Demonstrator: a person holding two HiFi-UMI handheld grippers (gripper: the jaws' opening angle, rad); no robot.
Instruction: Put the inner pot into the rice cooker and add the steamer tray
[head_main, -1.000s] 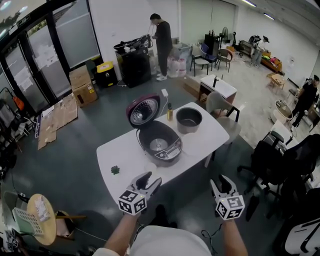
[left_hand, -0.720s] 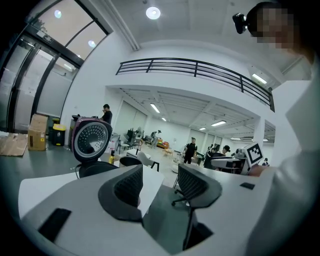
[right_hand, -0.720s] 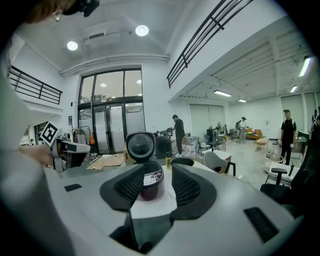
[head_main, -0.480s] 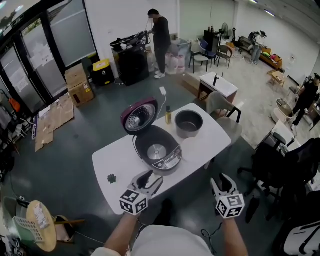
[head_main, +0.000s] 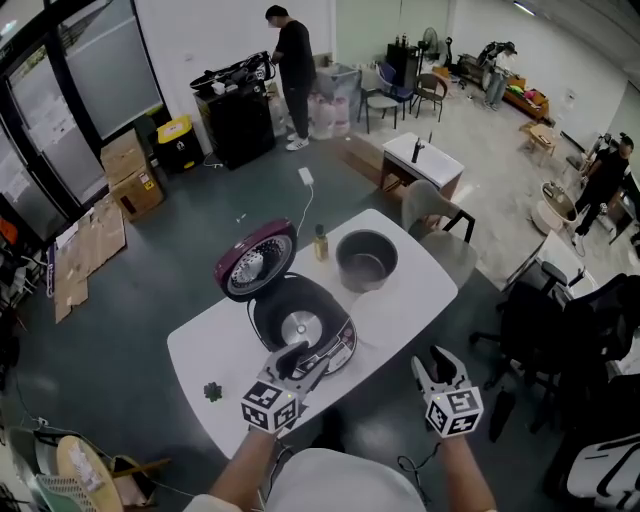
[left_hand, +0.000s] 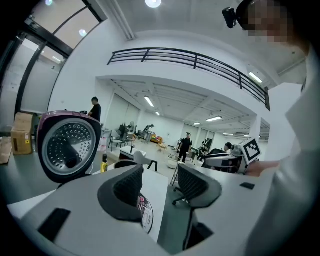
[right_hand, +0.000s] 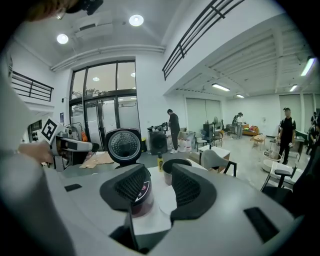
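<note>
The rice cooker (head_main: 300, 325) stands on the white table (head_main: 215, 345) with its maroon lid (head_main: 257, 262) swung up and its cavity empty. The grey inner pot (head_main: 366, 260) sits on the table to the right of and behind the cooker. A pale round tray (head_main: 385, 303) lies faintly visible in front of the pot. My left gripper (head_main: 300, 360) hovers open over the cooker's front edge, nothing between its fingers. My right gripper (head_main: 434, 362) is open and empty, off the table's near right edge. The right gripper view looks along its jaws at the pot (right_hand: 172, 167) and lid (right_hand: 124, 145).
A yellow bottle (head_main: 321, 242) stands behind the cooker, and a small green thing (head_main: 212, 391) lies at the table's near left. A grey chair (head_main: 430, 215) is at the far side, black office chairs (head_main: 545, 320) to the right. A person (head_main: 293, 60) stands far back.
Both grippers have moved forward toward the table, still open. The left one now reaches over the cooker's front edge. Cooker and pot have not moved on the table.
</note>
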